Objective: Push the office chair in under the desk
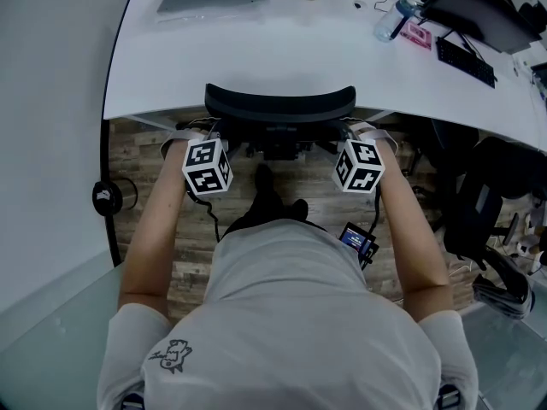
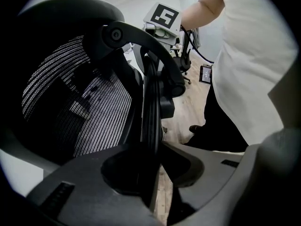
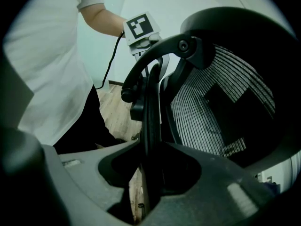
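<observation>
**Item 1 – black mesh-backed office chair** (image 1: 280, 102) with a curved plastic back frame. It stands at the near edge of the worktop. In the head view only the top rail of the back and the bracket behind it show. The seat cannot be seen there and is judged to lie beneath the worktop.

**Item 2 – white, curve-edged worktop** (image 1: 282, 49). It carries a black keyboard (image 1: 466, 61) and other small items at its far side. The chair's top rail touches or slightly overlaps its front edge.

**Item 3 – left tool** (image 2: 153, 149). Its jaws are drawn in on the thin black side rim of the chair back, and the rim runs up between them.

**Item 4 – right tool** (image 3: 150, 149). It grips likewise, pinched onto the opposite side rim, with the mesh to its right in its own view.

**Item 5 – wood-plank floor** (image 1: 141, 156), visible between the person and the worktop.

**Status.** Judged nearly complete – the chair looks as far in as the backrest allows. Left to do, at most: a final nudge if any travel is left, then opening both tools off the rims. How deep the seat sits beneath the worktop cannot be checked from these views.
</observation>
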{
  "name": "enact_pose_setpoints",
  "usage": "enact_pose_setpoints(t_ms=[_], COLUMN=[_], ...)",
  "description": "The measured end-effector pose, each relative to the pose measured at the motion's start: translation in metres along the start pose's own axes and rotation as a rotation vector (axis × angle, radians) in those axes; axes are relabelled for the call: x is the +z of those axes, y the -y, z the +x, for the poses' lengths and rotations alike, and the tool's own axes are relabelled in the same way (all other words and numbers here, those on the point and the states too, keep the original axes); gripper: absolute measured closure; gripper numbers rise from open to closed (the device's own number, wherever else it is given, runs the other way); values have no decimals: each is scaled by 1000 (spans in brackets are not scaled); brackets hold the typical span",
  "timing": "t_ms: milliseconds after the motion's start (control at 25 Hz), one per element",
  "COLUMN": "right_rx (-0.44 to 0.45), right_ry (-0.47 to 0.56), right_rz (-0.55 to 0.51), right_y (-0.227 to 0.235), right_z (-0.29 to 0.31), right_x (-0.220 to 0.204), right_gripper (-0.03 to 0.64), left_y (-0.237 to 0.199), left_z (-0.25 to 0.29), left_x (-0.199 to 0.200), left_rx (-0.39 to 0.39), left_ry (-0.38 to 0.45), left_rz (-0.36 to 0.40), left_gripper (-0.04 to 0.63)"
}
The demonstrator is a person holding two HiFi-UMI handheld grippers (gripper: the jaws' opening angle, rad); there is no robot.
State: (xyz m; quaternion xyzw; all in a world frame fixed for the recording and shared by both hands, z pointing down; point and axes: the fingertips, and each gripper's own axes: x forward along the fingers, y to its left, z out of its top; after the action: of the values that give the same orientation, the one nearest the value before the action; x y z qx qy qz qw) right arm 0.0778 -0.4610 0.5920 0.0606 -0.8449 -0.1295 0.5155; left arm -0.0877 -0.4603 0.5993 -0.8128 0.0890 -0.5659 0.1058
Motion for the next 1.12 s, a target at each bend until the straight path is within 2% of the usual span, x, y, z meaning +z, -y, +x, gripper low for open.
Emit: enact_pose_setpoints(t_ms=[280,400,720,800,960,1120], right_rx=[-28,-52,-125,-146,-206,-260], right_ry=[-28,3,75,112,210,310], right_rz=[5,38,125,176,292,388], right_y=[-1,2,-7,-8,-10,-15], right_z=[-3,-16,-54,-67,-95,-121], right_x=[2,8,17,22,33,46], right_gripper=[466,456,448,448,457,509], left_y=[0,-2,0,0,-2,3], left_z=[-1,-6,-49,-66,-106,-142], left_x=[0,0,23,37,69,92], left_rx=[65,103,192,237,328,403], left_ry=[8,11,116,190,406,589], left_rz=[-2,-6,-136,-195,-372,-543], left_gripper=[459,451,451,451,451,451])
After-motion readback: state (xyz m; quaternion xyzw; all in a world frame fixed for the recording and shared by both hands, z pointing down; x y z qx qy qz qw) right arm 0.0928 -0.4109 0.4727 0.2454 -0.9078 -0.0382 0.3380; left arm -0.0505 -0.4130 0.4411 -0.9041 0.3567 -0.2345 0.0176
